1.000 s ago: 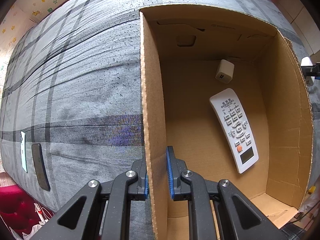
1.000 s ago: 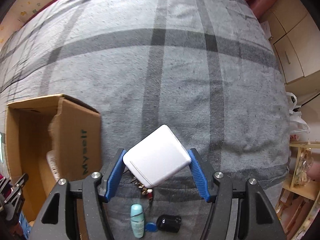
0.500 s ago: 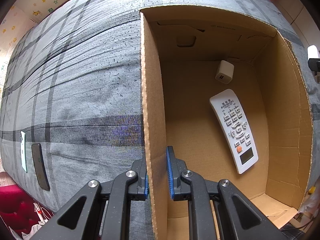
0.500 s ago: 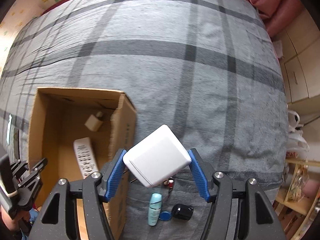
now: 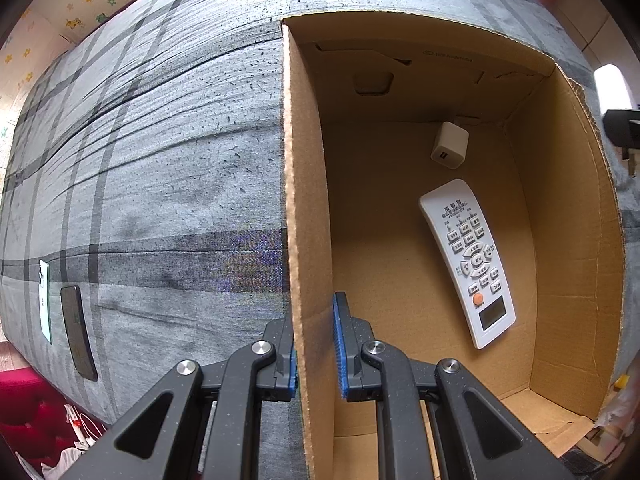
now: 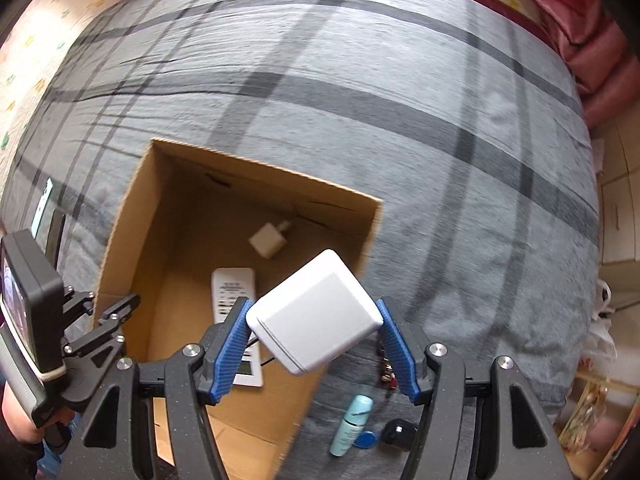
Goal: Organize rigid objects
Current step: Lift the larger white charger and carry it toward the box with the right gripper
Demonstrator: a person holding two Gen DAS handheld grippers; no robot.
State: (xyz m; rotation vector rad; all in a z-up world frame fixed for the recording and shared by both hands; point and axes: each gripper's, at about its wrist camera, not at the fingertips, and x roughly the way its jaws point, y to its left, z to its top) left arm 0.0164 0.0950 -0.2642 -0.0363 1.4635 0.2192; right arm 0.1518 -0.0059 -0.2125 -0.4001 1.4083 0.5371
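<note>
The white box (image 6: 314,312), a rounded-cornered rigid block, sits low in the centre of the right wrist view, tilted on a corner and pinched from both sides by the right gripper (image 6: 314,334); its blue pads (image 6: 230,336) press against the block's two opposite faces, so the jaws are held apart only by the block's width; the block hangs above the right-hand wall of the cardboard box (image 6: 136,188), which fills the centre-left of that frame; on the box floor lie a white remote (image 6: 232,284), partly hidden behind the gripper, and a small white charger cube (image 6: 267,240) just above it in the frame; the two are near each other but apart.

In the left wrist view the left gripper (image 5: 316,344) comes up from the bottom centre and straddles the left wall of the cardboard box (image 5: 304,200); one blue pad is pressed to the outside of the wall, while the inner pad (image 5: 340,344) stands just off the cardboard, so whether it truly clamps I cannot tell; the remote (image 5: 466,260) and charger cube (image 5: 450,145) show right of centre.

Everything rests on a grey plaid blanket (image 6: 360,80); two phones (image 5: 76,328) lie at the lower left of the left view; a pale teal bottle (image 6: 352,424), a blue tag (image 6: 368,438) and a small black object (image 6: 400,434) sit low, right of centre, in the right view.
</note>
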